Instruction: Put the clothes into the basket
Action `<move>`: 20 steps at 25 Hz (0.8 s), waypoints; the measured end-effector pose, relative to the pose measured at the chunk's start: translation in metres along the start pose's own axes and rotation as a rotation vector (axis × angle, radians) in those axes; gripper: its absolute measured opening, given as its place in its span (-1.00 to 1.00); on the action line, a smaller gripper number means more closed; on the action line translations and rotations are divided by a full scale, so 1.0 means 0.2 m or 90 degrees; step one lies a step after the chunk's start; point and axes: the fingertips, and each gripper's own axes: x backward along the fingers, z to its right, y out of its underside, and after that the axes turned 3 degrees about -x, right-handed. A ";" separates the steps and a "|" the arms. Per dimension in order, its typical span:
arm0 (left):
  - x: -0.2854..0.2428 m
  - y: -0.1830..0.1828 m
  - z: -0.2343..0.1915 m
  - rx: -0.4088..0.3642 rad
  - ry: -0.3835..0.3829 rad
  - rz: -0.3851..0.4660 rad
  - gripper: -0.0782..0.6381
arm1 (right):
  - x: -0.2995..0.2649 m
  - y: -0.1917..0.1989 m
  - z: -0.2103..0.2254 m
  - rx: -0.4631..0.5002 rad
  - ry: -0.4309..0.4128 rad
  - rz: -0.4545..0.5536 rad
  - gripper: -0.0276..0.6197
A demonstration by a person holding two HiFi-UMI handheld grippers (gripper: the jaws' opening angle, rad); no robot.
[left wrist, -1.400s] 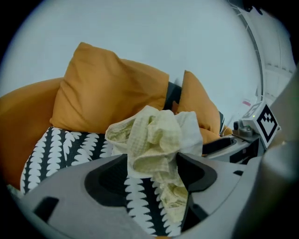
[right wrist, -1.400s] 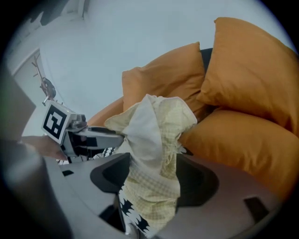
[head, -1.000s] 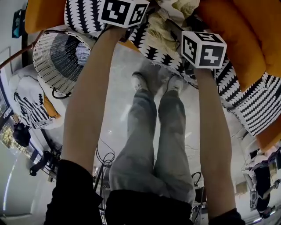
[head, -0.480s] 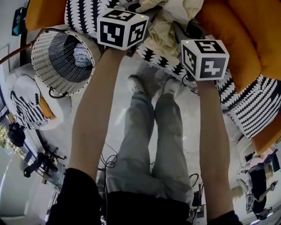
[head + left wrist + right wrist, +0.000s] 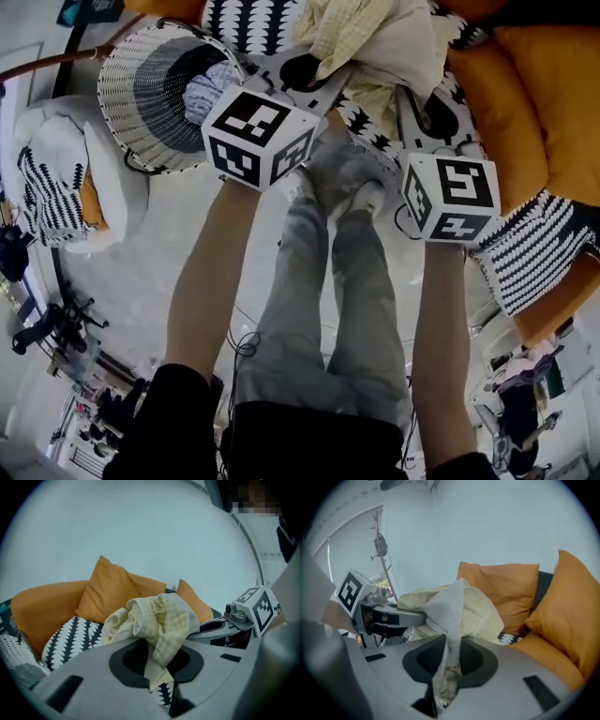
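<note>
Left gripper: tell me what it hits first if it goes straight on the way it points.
The left gripper, its jaws having just closed on the garment, carries that cloth along. Past it, the line likely meets the orange cushion, though depth is unclear.

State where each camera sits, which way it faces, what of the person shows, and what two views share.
Head view: on the head, facing steeply down; shows arms, legs, left gripper, right gripper, basket.
Left gripper view: rides that gripper, looks along its jaws, which have just closed on the garment, toward cushions; right gripper shows.
Right gripper view: same, jaws just closed on the garment; left gripper shows.
Shared: garment, cushions.
</note>
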 end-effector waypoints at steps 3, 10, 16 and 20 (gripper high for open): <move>0.26 -0.03 -0.10 -0.003 -0.038 0.017 -0.61 | 0.00 -0.11 -0.26 0.025 -0.026 0.019 -0.70; 0.90 -0.05 -0.35 0.005 -0.163 0.070 -0.61 | -0.07 -0.34 -0.88 0.106 -0.133 0.058 -0.70; 1.41 -0.01 -0.59 0.020 -0.282 0.082 -0.61 | -0.19 -0.45 -1.40 0.148 -0.229 0.060 -0.70; 1.65 0.11 -0.73 0.062 -0.344 0.082 -0.61 | -0.28 -0.43 -1.69 0.185 -0.282 0.044 -0.70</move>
